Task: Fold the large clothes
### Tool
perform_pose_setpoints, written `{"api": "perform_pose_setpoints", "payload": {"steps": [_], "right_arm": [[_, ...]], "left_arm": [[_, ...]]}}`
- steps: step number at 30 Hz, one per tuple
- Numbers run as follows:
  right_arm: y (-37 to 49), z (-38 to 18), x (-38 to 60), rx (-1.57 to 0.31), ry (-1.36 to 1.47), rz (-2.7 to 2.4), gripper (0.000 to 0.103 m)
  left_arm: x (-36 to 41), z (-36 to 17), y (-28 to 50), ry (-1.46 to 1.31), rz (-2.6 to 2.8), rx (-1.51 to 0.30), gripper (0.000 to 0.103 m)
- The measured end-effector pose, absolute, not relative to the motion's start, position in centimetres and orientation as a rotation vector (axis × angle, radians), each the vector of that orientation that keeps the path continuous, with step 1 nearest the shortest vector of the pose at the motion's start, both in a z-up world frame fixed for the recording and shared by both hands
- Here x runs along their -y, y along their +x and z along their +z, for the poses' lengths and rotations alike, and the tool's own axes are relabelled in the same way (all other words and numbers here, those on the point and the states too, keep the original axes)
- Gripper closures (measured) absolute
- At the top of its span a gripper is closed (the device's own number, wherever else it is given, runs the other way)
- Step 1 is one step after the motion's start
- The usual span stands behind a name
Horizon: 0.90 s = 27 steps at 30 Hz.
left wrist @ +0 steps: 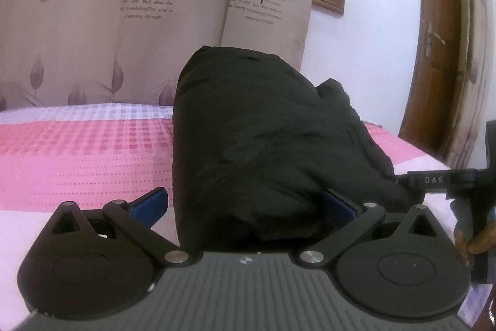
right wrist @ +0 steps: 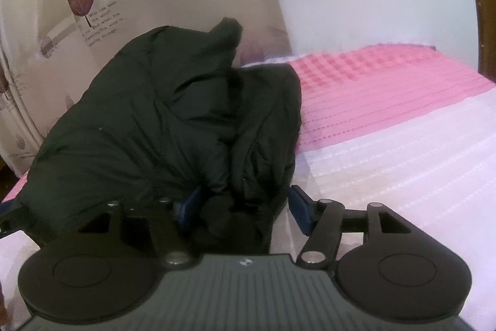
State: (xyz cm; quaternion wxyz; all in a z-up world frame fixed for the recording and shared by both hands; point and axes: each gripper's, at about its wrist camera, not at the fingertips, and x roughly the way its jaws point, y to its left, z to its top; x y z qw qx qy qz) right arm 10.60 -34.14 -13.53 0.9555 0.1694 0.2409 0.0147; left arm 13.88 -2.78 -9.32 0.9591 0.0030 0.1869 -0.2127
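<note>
A bulky black padded jacket point(left wrist: 263, 129) lies bundled on the pink and white bed; it also shows in the right wrist view point(right wrist: 173, 114). My left gripper point(left wrist: 245, 203) is open wide, its blue fingers point(left wrist: 152, 205) either side of the jacket's near end, which fills the gap. My right gripper point(right wrist: 241, 207) is open too, with a fold of the jacket lying between its blue fingers point(right wrist: 299, 208). Neither pair of fingers visibly pinches the cloth. The right gripper's body point(left wrist: 458, 182) shows at the right edge of the left wrist view.
The bed cover point(left wrist: 77, 157) is pink checked with white bands point(right wrist: 403, 163). A beige curtain with leaf print point(left wrist: 139, 5) hangs behind the bed. A white wall point(left wrist: 378, 20) and a brown wooden door point(left wrist: 434, 51) stand to the right.
</note>
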Motion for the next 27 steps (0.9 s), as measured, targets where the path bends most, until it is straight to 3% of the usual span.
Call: {"api": "perform_pose_setpoints", "payload": {"steps": [8,16,22,27], "right_arm": [[10.7,-13.6,34.2,-0.489,0.34,0.006,0.033],[11.0,-13.8,34.6,-0.508,0.371,-0.009,0.018],[11.7,-14.1,35.9,-0.547,0.444,0.04,0.005],[12.3,-14.2,37.1,-0.565,0.498,0.135,0.002]], "left_arm": [[3.1,-8.9,13.6,0.067,-0.419,-0.371,0.0],[1.9,-6.3,13.3,0.081,-0.408,-0.311,0.0],[-2.0,-4.9,18.9,-0.162,-0.571,-0.39,0.0],[-2.7,-6.4,25.6,-0.262,-0.638,-0.526,0.0]]}}
